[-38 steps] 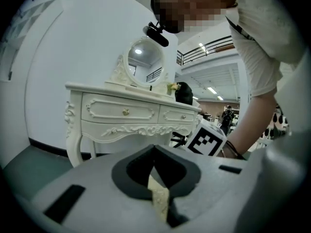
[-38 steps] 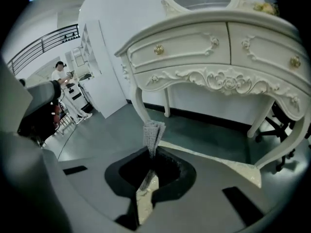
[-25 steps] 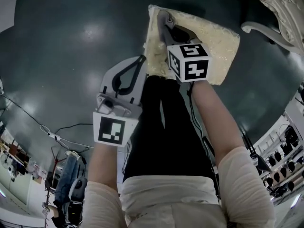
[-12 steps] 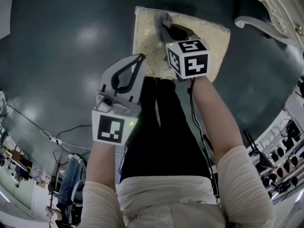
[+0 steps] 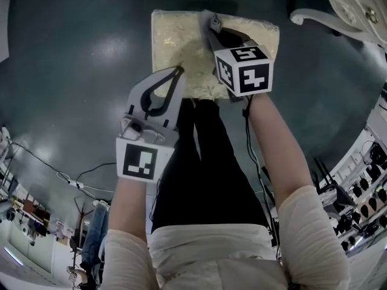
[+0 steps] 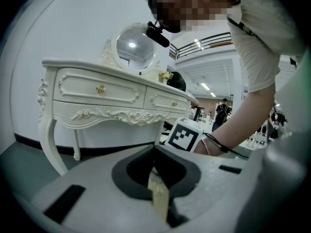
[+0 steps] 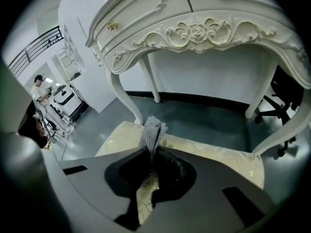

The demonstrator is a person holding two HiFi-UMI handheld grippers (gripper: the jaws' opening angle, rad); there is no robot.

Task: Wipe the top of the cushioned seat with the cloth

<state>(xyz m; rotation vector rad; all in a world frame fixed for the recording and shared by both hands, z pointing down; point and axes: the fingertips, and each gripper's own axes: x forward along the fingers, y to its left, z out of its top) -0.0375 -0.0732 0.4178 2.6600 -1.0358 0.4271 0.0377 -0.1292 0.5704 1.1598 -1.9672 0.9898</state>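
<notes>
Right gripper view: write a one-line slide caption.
Right gripper clamps a grey cloth over the cream cushioned seat, ornate white table behind.

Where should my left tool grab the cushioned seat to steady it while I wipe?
Probably its near edge, coming in level from your side. The cushioned seat is flat and wide, so only the rim fits between jaws. The shut left tool hovers by that edge, clear of the right tool holding the cloth.

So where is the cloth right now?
In the right gripper view, the grey cloth is pinched by the right gripper, over the cushioned seat, in front of the white table.
</notes>
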